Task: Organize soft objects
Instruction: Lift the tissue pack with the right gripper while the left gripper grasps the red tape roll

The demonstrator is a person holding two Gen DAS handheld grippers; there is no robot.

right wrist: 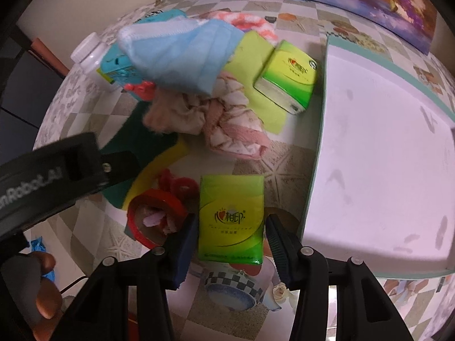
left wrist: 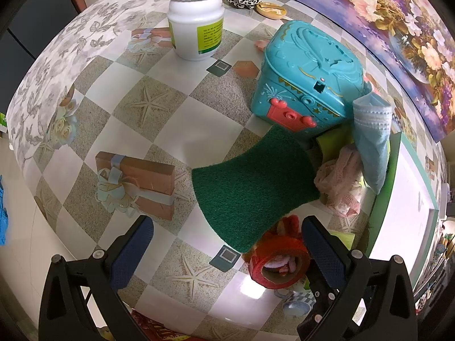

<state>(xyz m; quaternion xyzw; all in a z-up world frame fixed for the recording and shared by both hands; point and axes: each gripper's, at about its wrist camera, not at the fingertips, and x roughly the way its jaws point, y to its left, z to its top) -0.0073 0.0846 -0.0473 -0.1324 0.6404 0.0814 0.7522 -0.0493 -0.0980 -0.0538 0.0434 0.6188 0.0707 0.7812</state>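
Lit evenly and brightly from overhead, with soft, faint shadows under the white plastic jar (left wrist: 195, 14). Showed white glare on the glossy starfish-patterned tablecloth (left wrist: 159, 108) near its front edge. Bent strongly at the fisheye rims, with black corners. Stayed sharp in the left wrist view; smeared with motion blur in the right, most over the pale blue face mask (right wrist: 182, 54) and washed-out white tray (right wrist: 384, 147).

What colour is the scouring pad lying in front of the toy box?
Dark green scouring pad, clearest in the left wrist view.
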